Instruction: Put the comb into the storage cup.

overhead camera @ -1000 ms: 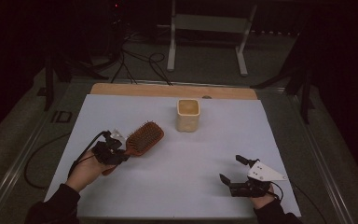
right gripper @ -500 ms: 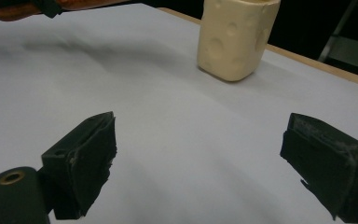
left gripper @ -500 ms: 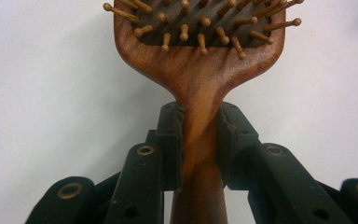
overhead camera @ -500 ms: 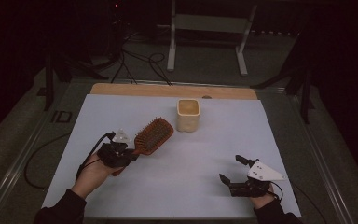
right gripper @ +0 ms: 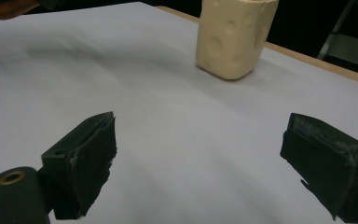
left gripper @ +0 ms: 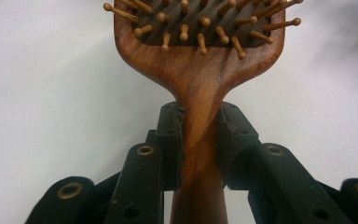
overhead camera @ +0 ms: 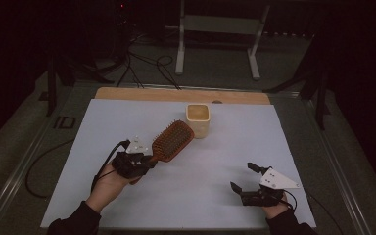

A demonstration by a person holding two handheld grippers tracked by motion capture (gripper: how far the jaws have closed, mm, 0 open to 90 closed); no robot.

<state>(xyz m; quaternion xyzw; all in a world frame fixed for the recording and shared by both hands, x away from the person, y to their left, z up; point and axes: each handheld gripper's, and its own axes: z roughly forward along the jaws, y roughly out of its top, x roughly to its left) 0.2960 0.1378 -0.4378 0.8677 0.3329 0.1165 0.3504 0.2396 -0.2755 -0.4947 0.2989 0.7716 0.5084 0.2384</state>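
Observation:
A brown wooden hairbrush (overhead camera: pixel 172 141) with peg bristles hangs over the white sheet (overhead camera: pixel 225 161), its head pointing toward a cream square cup (overhead camera: pixel 198 120). My left gripper (overhead camera: pixel 147 160) is shut on the brush's handle; in the left gripper view both black pads (left gripper: pixel 171 140) press the handle of the hairbrush (left gripper: pixel 200 74) from either side. My right gripper (overhead camera: pixel 244 177) rests low near the front right of the sheet, jaws wide apart with nothing between them. In the right gripper view the cup (right gripper: pixel 233 35) stands beyond the open right gripper (right gripper: pixel 209 158).
A wooden strip (overhead camera: pixel 181 95) borders the sheet's far edge. Behind the table stand a metal frame (overhead camera: pixel 215 34) and floor cables (overhead camera: pixel 142 58). A dark cable (overhead camera: pixel 39 161) trails off the table's left side.
My left gripper has carried the hairbrush rightward and a little up, bringing its head close to the cup. The right gripper has stayed put.

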